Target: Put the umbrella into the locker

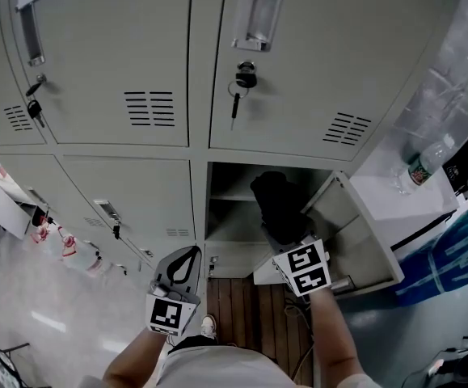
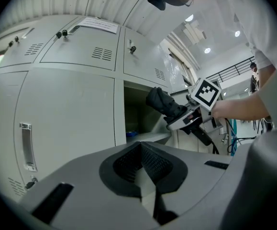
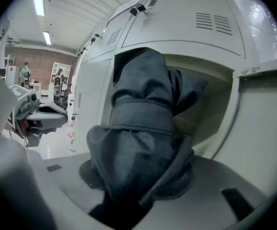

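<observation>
One dark folded umbrella point(image 1: 278, 204); two grippers — left gripper point(image 1: 188, 254), right gripper point(image 1: 288, 234); one open locker point(image 1: 238, 186) — one swung-open door point(image 1: 364, 245); two hanging keys point(image 1: 35, 110) point(image 1: 234, 103); one clear plastic bottle point(image 1: 421, 166).

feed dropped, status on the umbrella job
Right gripper shut on umbrella, at open locker mouth. Left gripper shut, empty. Door wide open, nothing blocking.

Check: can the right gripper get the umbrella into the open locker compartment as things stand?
Probably yes. The door is swung wide to the right, the umbrella in the right gripper is at the compartment mouth, and the left gripper hangs clear to the side.
</observation>
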The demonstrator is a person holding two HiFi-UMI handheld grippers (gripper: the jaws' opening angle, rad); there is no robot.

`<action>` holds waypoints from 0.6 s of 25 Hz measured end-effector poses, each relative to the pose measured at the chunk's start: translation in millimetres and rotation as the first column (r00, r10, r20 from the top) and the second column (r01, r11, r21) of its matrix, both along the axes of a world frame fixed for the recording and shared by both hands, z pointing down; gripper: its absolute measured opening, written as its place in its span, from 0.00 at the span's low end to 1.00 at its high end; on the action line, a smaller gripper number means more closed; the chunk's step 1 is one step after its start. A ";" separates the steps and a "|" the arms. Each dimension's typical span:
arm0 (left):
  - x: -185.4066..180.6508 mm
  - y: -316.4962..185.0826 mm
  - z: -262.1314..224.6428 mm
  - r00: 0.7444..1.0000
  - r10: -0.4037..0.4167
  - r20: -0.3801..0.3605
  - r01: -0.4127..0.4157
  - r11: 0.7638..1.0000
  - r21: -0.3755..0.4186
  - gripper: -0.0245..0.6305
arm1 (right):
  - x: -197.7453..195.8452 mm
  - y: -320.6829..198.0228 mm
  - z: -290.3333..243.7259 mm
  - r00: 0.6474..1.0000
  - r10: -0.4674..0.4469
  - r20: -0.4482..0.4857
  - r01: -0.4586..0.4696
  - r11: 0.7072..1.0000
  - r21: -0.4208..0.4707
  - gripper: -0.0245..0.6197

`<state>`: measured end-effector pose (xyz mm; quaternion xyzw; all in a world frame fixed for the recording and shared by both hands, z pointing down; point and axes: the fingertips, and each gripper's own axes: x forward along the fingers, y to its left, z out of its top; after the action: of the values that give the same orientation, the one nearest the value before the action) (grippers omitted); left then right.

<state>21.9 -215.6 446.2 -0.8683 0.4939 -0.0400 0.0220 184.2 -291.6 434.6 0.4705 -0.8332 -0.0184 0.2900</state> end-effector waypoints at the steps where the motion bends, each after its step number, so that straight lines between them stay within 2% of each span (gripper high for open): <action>1: -0.7 0.0 0.3 1.000 -0.001 -0.001 0.001 1.000 0.000 0.07 | -2.6 -6.7 0.0 1.000 0.002 -0.012 -0.002 1.000 -0.002 0.37; 5: -5.0 -1.2 1.4 1.000 -0.008 -0.009 0.008 1.000 0.005 0.07 | -10.8 -28.9 -0.1 0.998 -0.003 -0.061 0.002 1.000 -0.002 0.37; 10: -12.1 -5.5 0.5 0.999 -0.031 -0.028 0.031 0.999 0.012 0.07 | -15.9 -49.3 0.4 0.998 0.012 -0.063 -0.013 1.000 -0.010 0.38; 15: -16.3 -7.5 0.8 0.998 -0.044 -0.032 0.045 0.999 0.015 0.07 | -21.5 -68.7 2.9 0.993 0.009 -0.115 -0.011 1.000 -0.013 0.38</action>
<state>5.6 -223.1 447.0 -0.8574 0.5137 -0.0227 0.0202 162.7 -360.3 437.5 0.4708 -0.8128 -0.0383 0.3410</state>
